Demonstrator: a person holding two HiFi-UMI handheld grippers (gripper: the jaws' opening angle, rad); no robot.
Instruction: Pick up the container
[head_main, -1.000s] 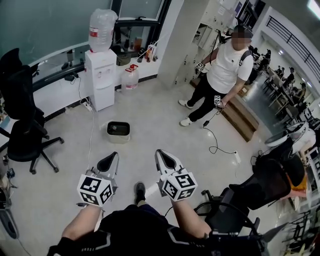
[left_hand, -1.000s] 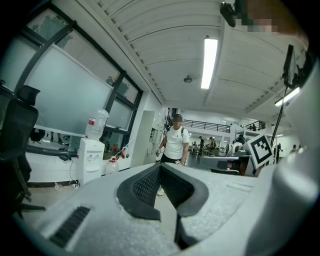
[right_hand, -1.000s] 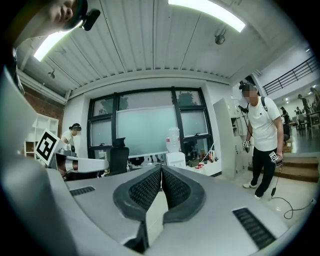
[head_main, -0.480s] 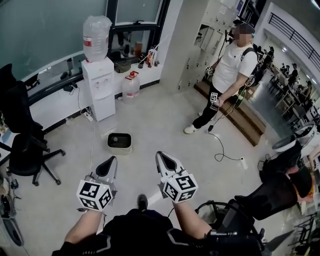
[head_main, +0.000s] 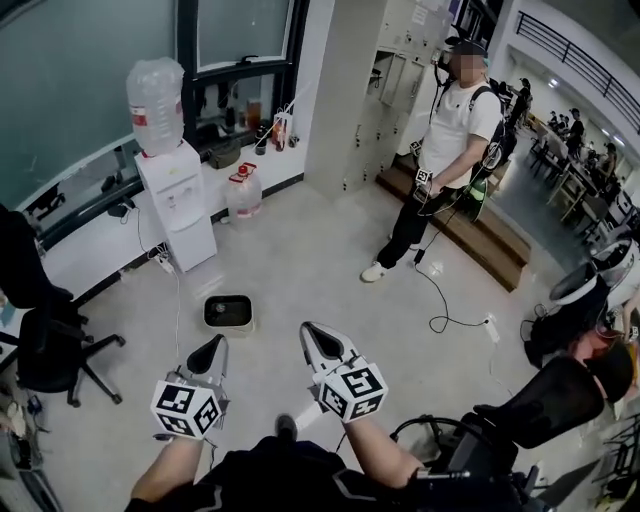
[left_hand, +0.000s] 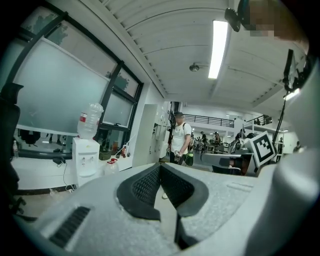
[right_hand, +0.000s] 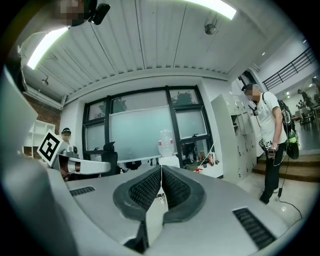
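The container, a low square tub with a pale rim and dark inside, sits on the floor just ahead of my two grippers. My left gripper is held out level to its lower left, jaws shut with nothing in them; the left gripper view shows the black pads pressed together. To the container's lower right, my right gripper is likewise shut and empty, its pads meeting in the right gripper view. Neither gripper touches the container, and it does not show in either gripper view.
A white water dispenser with a bottle on top stands at the left wall, a spare water jug beside it. A black office chair is at far left, another chair at right. A person stands ahead; a cable lies on the floor.
The container now lies lower in the head view and closer to both grippers, which have been carried forward across the floor. Both stay shut. The standing person has shifted a little.
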